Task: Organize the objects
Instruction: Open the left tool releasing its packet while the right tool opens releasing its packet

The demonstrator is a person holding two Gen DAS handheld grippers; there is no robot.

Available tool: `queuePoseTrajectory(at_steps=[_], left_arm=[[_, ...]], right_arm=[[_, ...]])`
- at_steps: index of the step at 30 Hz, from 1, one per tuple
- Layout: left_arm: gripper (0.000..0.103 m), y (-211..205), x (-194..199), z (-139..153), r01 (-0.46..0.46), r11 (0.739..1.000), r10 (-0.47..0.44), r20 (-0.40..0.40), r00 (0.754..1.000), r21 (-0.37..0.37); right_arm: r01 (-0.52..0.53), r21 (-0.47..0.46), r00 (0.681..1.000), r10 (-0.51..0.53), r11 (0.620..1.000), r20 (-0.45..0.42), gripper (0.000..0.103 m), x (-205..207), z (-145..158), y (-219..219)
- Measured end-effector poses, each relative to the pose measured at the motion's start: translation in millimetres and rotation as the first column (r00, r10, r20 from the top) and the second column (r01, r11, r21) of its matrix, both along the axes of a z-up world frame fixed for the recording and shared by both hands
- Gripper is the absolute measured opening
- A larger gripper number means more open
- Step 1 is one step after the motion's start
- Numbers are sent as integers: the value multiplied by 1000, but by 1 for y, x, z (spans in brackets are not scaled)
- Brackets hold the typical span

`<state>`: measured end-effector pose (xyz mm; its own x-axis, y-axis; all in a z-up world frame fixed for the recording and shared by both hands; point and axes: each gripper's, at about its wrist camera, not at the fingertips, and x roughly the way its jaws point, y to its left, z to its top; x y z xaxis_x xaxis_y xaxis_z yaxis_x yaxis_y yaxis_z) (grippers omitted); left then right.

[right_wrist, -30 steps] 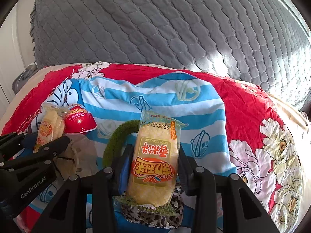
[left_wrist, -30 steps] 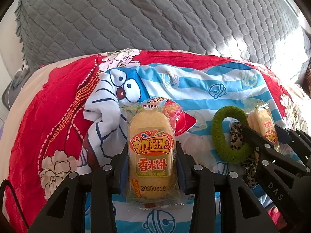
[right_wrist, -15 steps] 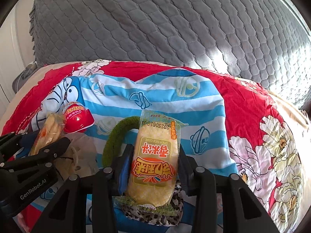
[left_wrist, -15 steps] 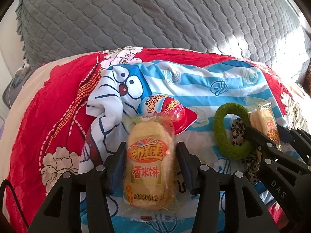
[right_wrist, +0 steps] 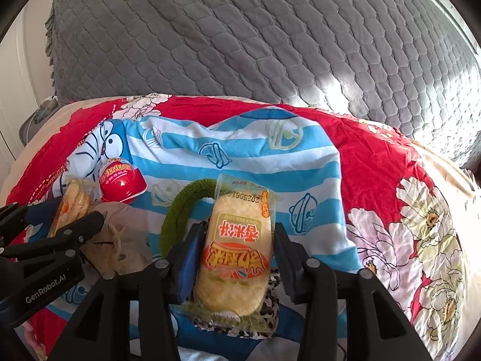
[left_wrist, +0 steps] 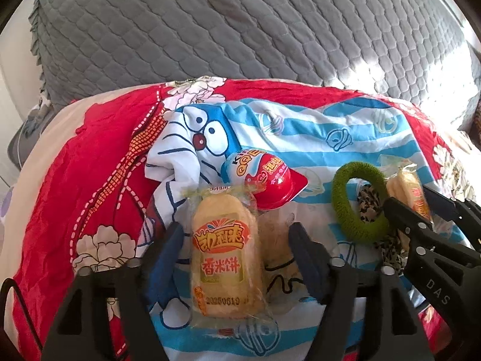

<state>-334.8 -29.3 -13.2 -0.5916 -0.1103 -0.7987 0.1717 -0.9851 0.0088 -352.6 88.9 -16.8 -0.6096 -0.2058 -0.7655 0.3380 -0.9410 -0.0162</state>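
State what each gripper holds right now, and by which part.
Nothing held. The left gripper, jaws opening, stands clear of its rice cracker packet. The right gripper, also opening, flanks another packet without pressing.

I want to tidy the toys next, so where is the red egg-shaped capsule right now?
The red egg-shaped capsule lies on the blue striped cloth, just beyond the left gripper's rice cracker packet and left of the green ring.

Two rice cracker packets lie on a cartoon cloth (left_wrist: 300,138) spread over a floral bedcover (left_wrist: 90,180), with a quilted blanket (left_wrist: 240,30) behind. The left packet (left_wrist: 224,258) lies just before a toy egg (left_wrist: 267,180); to its right a hair ring (left_wrist: 357,204) lies beside the right packet (right_wrist: 237,255).
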Motion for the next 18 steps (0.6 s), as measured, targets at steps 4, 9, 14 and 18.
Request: queuePoseTrajectory(at_steps=[4, 9, 14, 18], left_arm=[[74, 0, 1, 2, -3, 1000, 3, 1, 1000, -5], [77, -2, 4, 6, -9, 1000, 9, -6, 1000, -5], [77, -4, 7, 10, -14, 1000, 14, -9, 1000, -6], [79, -5, 10, 14, -15, 1000, 15, -9, 1000, -8]], right_arm=[[-2, 0, 1000, 2, 1000, -6, 51, 2, 4, 0], [-4, 0, 1000, 4, 1000, -7, 52, 4, 7, 0], [-8, -7, 1000, 8, 1000, -12, 56, 6, 12, 0], [-6, -16, 1000, 6, 1000, -13, 62, 8, 17, 0]])
